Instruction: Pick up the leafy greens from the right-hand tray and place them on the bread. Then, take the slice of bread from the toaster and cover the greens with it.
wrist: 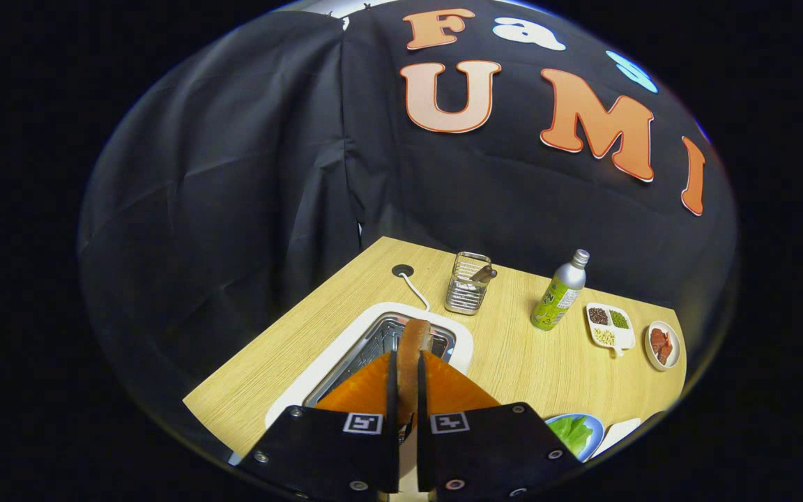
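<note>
Gripper view: gripper point(407, 369) pinches bread slice point(414, 341) (above toaster point(373, 335)).

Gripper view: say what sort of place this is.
Likely a mock kitchen counter in a booth: a wooden table with a toaster, a bottle and food dishes. The gripper is shut on bread.

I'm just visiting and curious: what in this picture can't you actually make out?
- Bread slice, gripper view: lower part hidden between the orange fingers of the gripper.
- Toaster: near end covered by the fingers.
- Leafy greens: partly behind the gripper body.
- Three-part dish: contents too small to identify.
</note>
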